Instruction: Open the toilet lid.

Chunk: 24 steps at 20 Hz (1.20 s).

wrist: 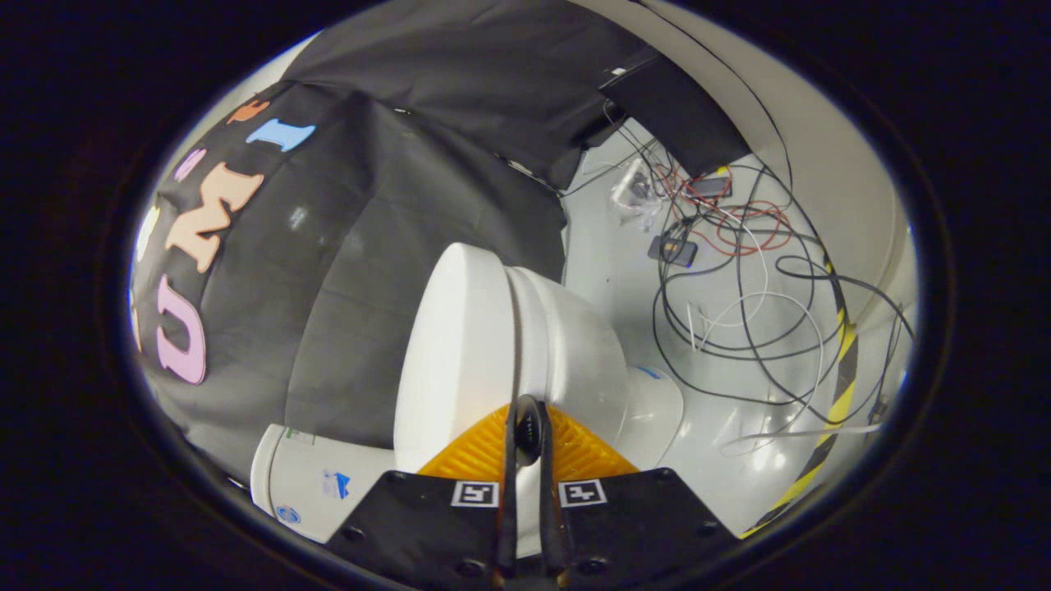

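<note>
tongs [528,419] | ribbed fingers [476,451] | black mounts, screws | two square coded markers

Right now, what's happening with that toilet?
A person's hand-held tool is working on the white ceramic toilet. Its two fingers are nearly closed at the edge of the smooth white plastic lid, seemingly pinching it where it meets the seat. Beyond the toilet, tangled cables lie on the pale floor.

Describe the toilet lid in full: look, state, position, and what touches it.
The toilet lid is a smooth, glossy white oval slab, plastic by its look. It lies closed against the toilet bowl, a thin dark seam between them. The fingers, almost closed, sit at that seam at the lid's front edge; whether they press on it is unclear. The tank stands behind.
</note>
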### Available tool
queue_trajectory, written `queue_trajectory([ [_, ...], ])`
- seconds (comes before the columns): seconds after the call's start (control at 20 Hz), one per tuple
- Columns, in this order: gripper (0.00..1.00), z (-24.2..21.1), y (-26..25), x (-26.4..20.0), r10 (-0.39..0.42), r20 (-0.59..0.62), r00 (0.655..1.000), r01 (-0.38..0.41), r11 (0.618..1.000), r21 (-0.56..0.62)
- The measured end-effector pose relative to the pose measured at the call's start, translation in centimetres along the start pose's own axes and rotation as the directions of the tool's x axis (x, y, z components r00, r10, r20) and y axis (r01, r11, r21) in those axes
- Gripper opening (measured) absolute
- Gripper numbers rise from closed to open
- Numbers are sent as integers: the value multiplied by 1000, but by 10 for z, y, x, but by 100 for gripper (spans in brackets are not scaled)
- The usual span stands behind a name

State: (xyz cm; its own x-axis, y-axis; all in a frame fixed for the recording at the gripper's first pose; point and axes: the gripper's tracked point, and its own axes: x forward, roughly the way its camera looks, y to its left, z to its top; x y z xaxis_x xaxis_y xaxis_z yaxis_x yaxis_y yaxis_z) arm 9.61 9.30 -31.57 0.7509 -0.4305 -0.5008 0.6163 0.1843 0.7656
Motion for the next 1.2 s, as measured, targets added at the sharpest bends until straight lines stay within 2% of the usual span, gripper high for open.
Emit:
queue_trajectory([
  [0.1, 9, 0, 3, -4, -3, -2, 1000, 3, 999, -38],
  [0.35, 7, 10, 32, -19, 55, 36, 998, -50, 992, -117],
  [0.6, 7, 18, 67, -39, 110, 71, 991, -91, 967, -237],
  [0.7, 7, 22, 89, -50, 162, 88, 983, -133, 954, -269],
  [0.85, 7, 22, 125, -68, 233, 96, 968, -184, 913, -363],
  [1.2, 7, 5, 193, -104, 325, 72, 943, -238, 809, -537],
])
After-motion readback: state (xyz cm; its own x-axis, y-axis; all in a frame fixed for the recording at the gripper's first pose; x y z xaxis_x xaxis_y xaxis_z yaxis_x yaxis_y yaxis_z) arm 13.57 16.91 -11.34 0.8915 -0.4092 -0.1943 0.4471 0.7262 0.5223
